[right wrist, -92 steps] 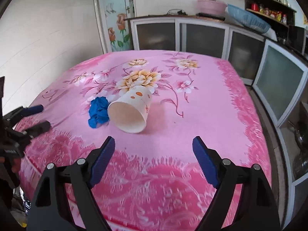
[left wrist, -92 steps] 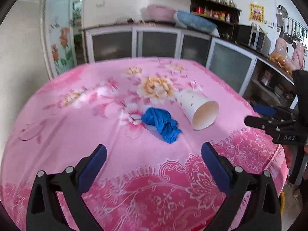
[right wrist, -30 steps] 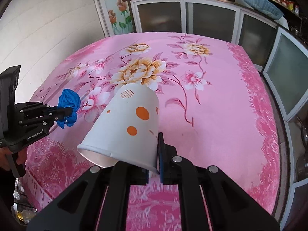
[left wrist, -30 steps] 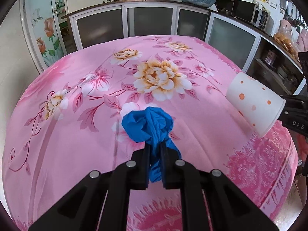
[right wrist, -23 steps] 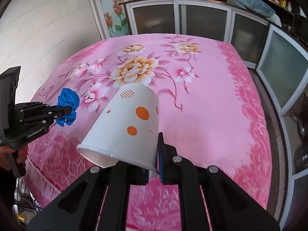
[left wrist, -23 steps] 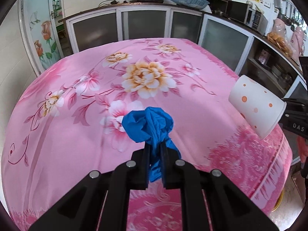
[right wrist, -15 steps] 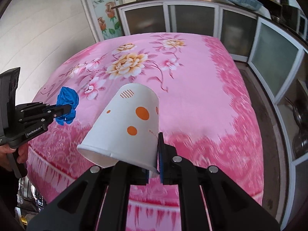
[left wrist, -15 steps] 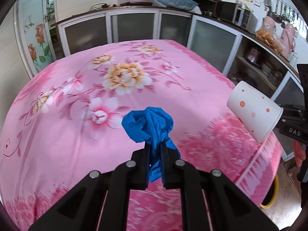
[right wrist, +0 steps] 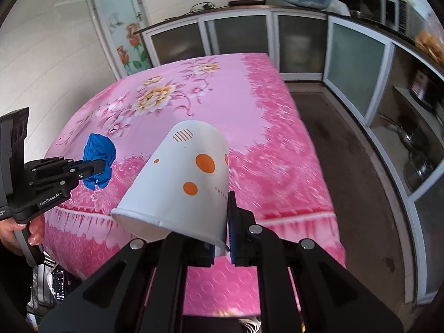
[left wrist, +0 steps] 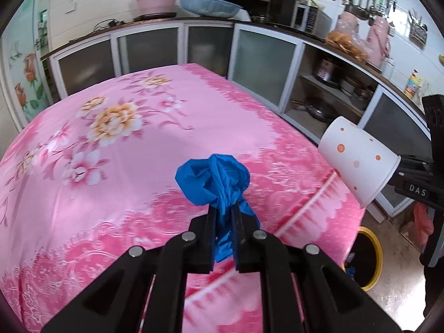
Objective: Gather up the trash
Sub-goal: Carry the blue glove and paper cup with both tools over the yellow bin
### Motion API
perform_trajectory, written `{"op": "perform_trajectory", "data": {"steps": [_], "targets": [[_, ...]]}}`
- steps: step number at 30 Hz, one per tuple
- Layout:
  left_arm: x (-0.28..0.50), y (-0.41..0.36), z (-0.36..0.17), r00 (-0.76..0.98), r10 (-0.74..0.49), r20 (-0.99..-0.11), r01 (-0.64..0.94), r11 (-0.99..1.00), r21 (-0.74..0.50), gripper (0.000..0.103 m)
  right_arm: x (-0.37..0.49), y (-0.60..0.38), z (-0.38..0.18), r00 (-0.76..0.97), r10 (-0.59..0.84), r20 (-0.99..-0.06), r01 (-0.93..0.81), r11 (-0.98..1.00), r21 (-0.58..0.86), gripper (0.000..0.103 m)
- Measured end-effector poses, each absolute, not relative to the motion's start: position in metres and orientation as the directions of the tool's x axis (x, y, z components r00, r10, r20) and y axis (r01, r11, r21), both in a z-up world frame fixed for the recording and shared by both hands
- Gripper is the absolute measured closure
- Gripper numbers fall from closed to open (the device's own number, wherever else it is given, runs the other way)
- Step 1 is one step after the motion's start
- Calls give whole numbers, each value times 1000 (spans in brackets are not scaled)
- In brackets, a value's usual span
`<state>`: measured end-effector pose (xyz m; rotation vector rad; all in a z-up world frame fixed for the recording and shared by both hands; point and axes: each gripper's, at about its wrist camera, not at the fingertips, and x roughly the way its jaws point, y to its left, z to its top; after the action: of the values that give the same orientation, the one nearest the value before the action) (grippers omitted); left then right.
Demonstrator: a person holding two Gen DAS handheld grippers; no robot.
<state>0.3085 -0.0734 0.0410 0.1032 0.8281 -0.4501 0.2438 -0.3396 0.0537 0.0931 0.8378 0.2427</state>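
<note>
At lower centre of the left wrist view, the left gripper [left wrist: 223,222] is clamped on a crumpled blue glove [left wrist: 215,177], held in the air above the front edge of the pink tablecloth [left wrist: 116,166]. Lower centre of the right wrist view shows the right gripper [right wrist: 222,238] pinching the rim of a white dotted cup [right wrist: 183,183], mouth turned toward the camera. Down at lower right in the left view stands a yellow-rimmed bin [left wrist: 374,252] on the floor.

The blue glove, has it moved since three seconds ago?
Yes. The blue glove, then lying beside the table's flowers, now hangs in the left gripper over the tablecloth's near border.
</note>
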Motion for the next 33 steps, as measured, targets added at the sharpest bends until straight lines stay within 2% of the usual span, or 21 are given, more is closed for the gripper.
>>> {"op": "perform_trajectory", "data": {"steps": [33], "targets": [[206, -323, 35, 377, -577, -725, 780, 620, -88, 94, 72, -529, 43, 724, -18, -689, 193, 965, 178, 96]]}}
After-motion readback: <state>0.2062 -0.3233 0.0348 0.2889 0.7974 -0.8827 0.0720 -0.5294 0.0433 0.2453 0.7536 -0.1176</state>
